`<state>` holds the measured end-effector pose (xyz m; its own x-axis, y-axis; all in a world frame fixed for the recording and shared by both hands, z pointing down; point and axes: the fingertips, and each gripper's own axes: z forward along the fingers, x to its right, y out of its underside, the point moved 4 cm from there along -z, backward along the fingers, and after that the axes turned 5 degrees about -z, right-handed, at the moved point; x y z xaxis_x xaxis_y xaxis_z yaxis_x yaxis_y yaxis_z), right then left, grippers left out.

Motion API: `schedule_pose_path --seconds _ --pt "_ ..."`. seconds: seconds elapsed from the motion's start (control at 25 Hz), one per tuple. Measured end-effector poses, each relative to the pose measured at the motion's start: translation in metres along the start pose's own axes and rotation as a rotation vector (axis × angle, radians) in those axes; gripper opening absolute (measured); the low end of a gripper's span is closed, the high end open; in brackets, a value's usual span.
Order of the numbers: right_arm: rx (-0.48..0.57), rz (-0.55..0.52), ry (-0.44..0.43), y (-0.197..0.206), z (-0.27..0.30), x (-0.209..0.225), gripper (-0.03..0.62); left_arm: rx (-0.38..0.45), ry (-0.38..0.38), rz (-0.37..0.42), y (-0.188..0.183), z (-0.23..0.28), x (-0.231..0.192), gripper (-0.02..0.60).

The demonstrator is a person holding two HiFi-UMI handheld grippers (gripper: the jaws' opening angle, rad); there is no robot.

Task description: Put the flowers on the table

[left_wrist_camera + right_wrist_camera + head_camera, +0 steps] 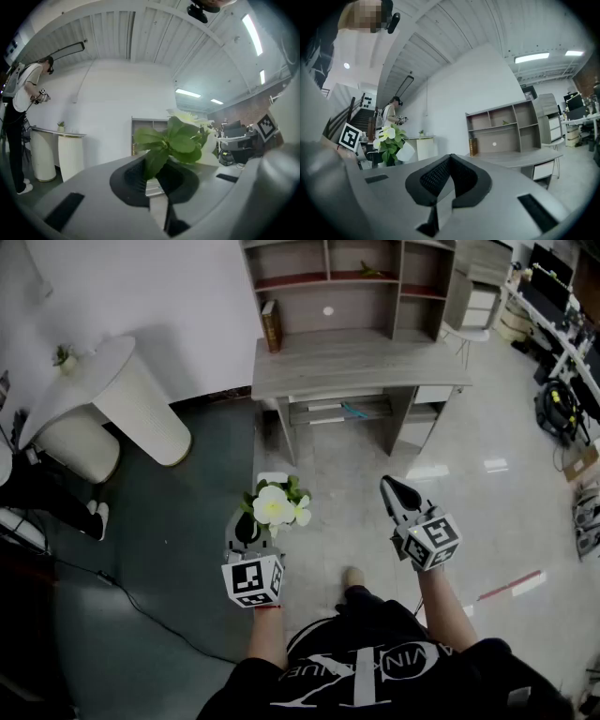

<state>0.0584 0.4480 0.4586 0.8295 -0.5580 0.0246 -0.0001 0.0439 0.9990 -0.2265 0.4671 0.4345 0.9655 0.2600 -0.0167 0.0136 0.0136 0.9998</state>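
Observation:
A small bunch of white flowers [275, 505] with green leaves is held up over the floor by my left gripper [254, 518], which is shut on its stem. In the left gripper view the leaves [171, 142] rise straight out of the closed jaws of the left gripper [157, 174]. My right gripper [391, 486] hangs to the right, shut and empty; the right gripper [449, 162] shows its pads together. The grey wooden table [356, 362] stands ahead, several steps away, and the table [511, 158] also shows in the right gripper view. The flowers [389, 139] appear at that view's left.
A shelf unit [347, 277] sits on the table's back, with a brown book [271, 324] at its left end. A white round counter [103, 381] stands far left. Desks with computers [562, 296] line the right. Another person [21, 98] stands by the counter.

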Motion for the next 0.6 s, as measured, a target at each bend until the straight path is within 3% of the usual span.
schedule_pose_path --seconds 0.6 --pt "-0.010 0.023 -0.027 0.005 0.045 0.079 0.009 -0.034 -0.036 -0.039 0.005 0.087 0.012 0.028"
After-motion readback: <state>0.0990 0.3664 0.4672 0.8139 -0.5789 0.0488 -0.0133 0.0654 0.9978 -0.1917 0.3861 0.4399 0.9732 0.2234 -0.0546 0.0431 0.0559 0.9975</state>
